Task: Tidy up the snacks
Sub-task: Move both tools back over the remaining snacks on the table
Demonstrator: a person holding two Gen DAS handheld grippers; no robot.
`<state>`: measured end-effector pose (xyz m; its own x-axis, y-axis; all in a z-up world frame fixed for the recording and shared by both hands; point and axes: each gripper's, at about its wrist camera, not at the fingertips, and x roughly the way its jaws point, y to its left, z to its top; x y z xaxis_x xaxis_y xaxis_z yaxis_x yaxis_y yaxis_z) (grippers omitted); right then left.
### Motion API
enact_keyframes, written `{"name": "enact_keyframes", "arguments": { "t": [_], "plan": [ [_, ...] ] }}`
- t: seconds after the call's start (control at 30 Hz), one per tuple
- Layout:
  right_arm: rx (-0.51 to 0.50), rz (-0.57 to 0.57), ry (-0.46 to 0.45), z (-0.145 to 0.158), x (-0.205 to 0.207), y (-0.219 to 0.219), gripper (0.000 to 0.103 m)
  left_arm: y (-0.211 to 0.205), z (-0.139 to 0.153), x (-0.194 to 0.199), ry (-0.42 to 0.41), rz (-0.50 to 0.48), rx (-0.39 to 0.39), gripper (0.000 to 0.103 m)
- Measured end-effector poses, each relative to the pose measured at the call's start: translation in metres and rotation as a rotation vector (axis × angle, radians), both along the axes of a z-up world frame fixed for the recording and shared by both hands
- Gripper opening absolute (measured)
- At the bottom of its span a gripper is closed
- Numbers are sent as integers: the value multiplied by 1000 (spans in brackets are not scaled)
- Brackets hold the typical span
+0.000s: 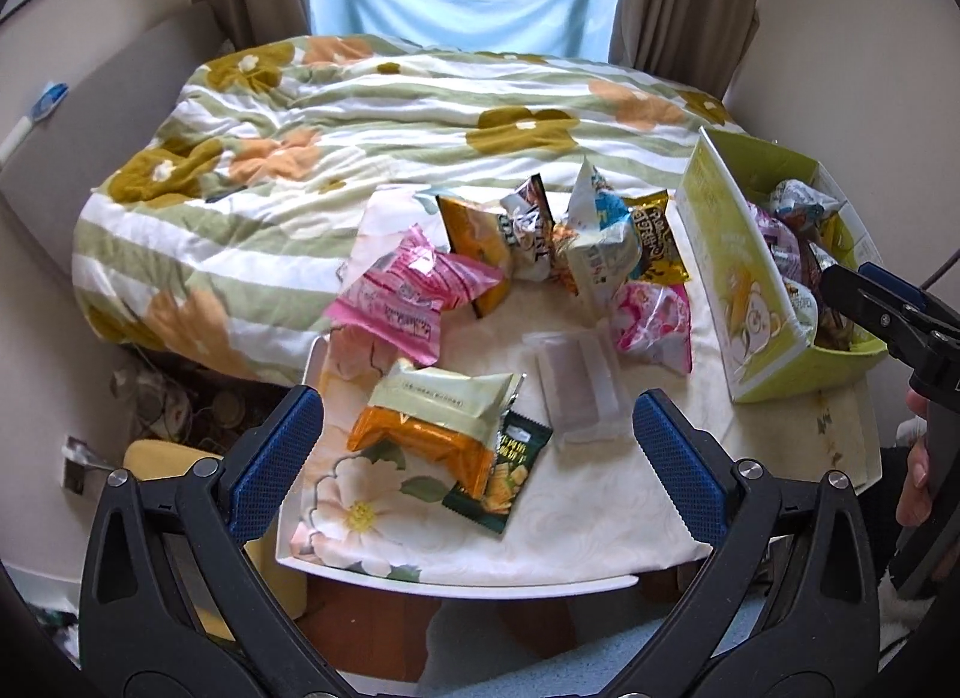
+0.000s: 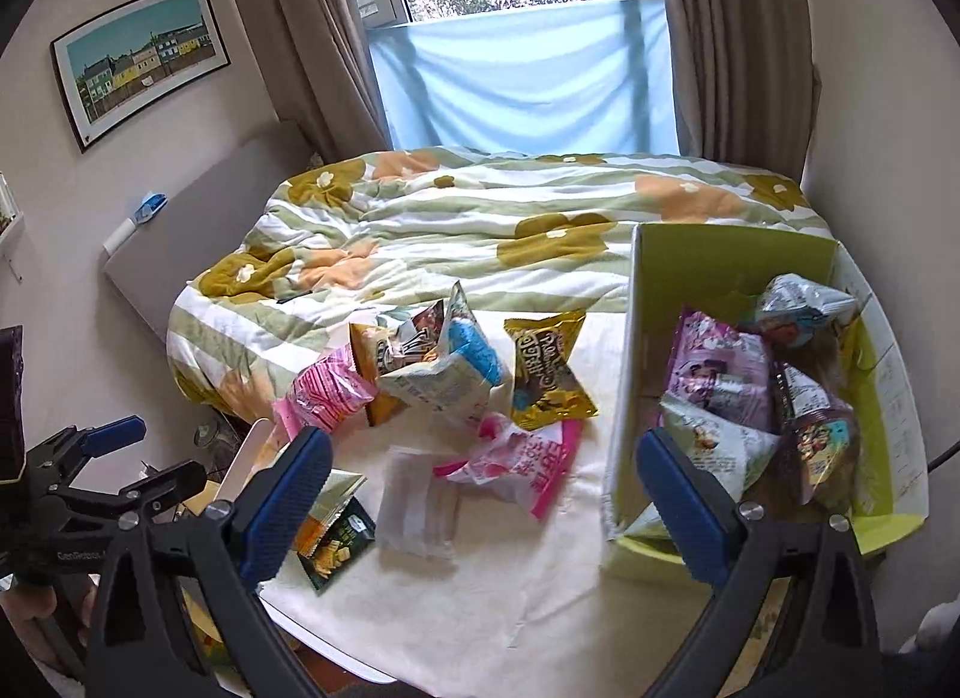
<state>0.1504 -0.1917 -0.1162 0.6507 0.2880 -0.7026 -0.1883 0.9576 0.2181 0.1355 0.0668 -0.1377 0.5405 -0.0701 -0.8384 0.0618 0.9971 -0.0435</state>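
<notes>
My left gripper (image 1: 477,446) hangs spread wide and empty over the near edge of the table (image 1: 600,524); my right gripper (image 2: 483,494) is likewise parted, nothing between its fingers, poised at the near left corner of the box (image 2: 738,266). The box stands at the table's right side and already holds several packets. Loose snacks remain on the cloth: the orange pack (image 1: 420,446) with a cream pack across it and a green sachet (image 1: 501,476) lie just ahead, between my left fingers; a clear pack (image 1: 576,392) lies just right of them; the pink bag (image 1: 414,290) and a heap of bags sit farther back.

Judgement: next pickup is the orange pack. To do it well I should descend straight, straddle its short width, close on the body rather than the crimped edge, and avoid catching the cream pack or the cloth. Stacked wrappers may slide
</notes>
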Motion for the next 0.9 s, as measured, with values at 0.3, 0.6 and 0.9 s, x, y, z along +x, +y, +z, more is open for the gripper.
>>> {"name": "enact_keyframes", "arguments": {
  "t": [0.3, 0.6, 0.9],
  "plan": [
    [1, -99, 93, -51, 3, 55, 101, 33, -75, 33, 151, -141, -48, 102],
    [-19, -181, 176, -115, 13, 79, 101, 36, -133, 65, 240, -207, -58, 102],
    [-44, -139, 222, -149, 28, 89, 101, 33, -165, 83, 282, -192, -53, 102]
  ]
}}
